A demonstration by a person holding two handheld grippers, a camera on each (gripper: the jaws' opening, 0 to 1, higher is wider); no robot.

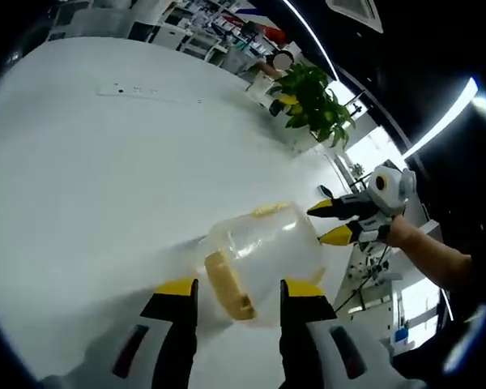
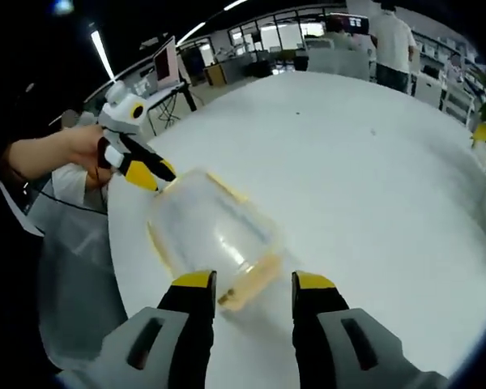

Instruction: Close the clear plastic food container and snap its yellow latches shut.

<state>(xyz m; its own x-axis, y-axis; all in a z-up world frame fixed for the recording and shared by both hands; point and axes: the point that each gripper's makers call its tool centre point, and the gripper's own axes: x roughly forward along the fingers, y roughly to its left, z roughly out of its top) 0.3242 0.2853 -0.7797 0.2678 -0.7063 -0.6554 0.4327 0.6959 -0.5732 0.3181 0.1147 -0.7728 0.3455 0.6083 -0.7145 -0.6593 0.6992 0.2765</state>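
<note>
The clear plastic container (image 1: 267,255) rests on the white table (image 1: 105,178), blurred. A yellow latch (image 1: 228,290) faces my left gripper (image 1: 239,293), which is open, its jaws standing either side of that latch without gripping it. Another yellow latch (image 1: 271,209) shows on the far side. My right gripper (image 1: 338,221) comes in from the right, open, its tips close to the container's edge. In the right gripper view the container (image 2: 215,231) lies just ahead of my open right gripper (image 2: 253,285), with a yellow latch (image 2: 249,290) between its jaws. The left gripper (image 2: 146,172) touches the far corner.
A long white strip (image 1: 150,91) lies far off on the table. A potted plant (image 1: 316,101) stands past the table's edge. A person (image 2: 393,40) stands among desks and monitors beyond the table (image 2: 373,162). A hand and sleeve (image 2: 49,158) hold the left gripper.
</note>
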